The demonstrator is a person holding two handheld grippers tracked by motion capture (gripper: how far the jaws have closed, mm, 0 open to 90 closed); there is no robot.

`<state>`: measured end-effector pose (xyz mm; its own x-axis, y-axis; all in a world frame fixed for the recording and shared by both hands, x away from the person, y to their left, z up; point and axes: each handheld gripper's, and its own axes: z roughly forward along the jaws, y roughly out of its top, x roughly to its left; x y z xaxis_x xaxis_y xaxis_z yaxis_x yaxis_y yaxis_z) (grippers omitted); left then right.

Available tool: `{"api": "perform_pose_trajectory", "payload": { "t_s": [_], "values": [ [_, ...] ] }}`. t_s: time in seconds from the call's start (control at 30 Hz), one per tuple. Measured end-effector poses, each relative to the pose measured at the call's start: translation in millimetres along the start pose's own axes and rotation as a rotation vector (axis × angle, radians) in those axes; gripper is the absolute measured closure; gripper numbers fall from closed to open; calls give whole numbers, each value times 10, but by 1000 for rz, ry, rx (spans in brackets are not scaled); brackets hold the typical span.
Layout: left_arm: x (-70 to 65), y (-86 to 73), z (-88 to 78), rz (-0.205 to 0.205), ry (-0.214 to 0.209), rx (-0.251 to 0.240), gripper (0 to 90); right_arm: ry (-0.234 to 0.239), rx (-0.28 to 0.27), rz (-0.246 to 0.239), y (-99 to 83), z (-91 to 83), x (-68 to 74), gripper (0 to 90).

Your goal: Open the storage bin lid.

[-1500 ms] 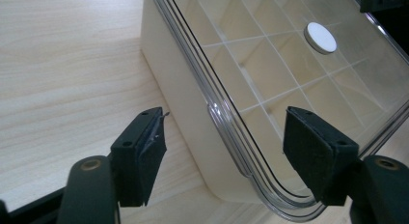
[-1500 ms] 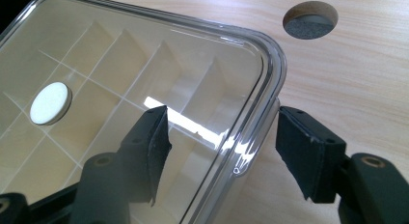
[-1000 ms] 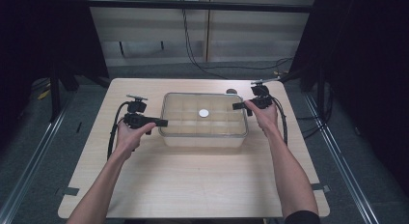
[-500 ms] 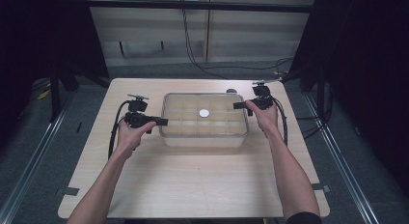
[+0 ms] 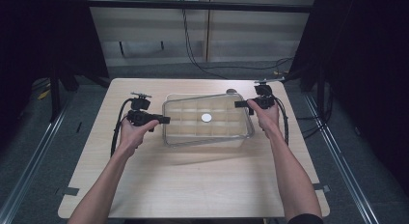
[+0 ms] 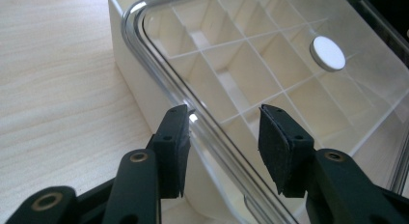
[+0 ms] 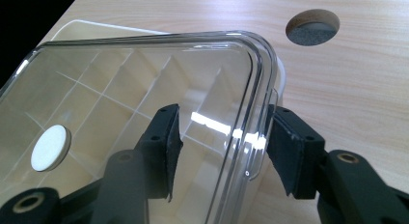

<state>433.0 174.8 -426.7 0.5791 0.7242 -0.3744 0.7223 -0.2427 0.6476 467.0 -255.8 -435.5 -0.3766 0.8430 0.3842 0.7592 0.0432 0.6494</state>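
A cream box (image 5: 205,141) with several compartments stands mid-table under a clear lid (image 5: 226,119) that has a white disc (image 5: 206,118) at its centre. My left gripper (image 5: 164,119) reaches in from the left. Its jaws have closed in over the last second and now hold the lid's (image 6: 241,55) left rim, one pad against the outer lip and the other over the top. My right gripper (image 5: 238,104) straddles the lid's (image 7: 120,89) far right corner. Its jaws have just been closing, and a gap still shows between the pads and the rim.
The light wooden table (image 5: 193,185) has bare room in front of the box. A round cable hole (image 5: 231,91) lies just behind the box near the right gripper. Cables trail from both grippers, and dark curtains flank the table.
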Motion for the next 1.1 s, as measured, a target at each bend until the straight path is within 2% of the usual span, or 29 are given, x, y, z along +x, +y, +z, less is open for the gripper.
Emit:
{"api": "perform_pose_trajectory", "payload": {
  "t_s": [0.03,0.27,0.3,0.43,0.53,0.77,0.9,1.1],
  "values": [
    [-11,10,12,2,14,-5,551,0,-4,-6,8,-14,10,485],
    [23,-5,35,-7,10,14,527,-2,1,-2,1,-28,4,494],
    [44,-16,43,-23,14,8,521,-3,2,0,-1,-24,3,500],
    [94,-17,54,-58,-37,-2,524,-16,3,-8,-3,-22,26,529],
    [80,-13,67,-66,-32,-9,504,0,-19,-7,7,-62,25,567],
    [90,-6,49,-88,-23,-36,531,20,-25,9,-2,-81,23,586],
    [99,3,47,-70,-24,-35,539,32,-22,-4,-18,-83,22,551],
    [122,9,35,-83,-22,-45,548,68,-16,10,-48,-70,-8,563]
  ]
}}
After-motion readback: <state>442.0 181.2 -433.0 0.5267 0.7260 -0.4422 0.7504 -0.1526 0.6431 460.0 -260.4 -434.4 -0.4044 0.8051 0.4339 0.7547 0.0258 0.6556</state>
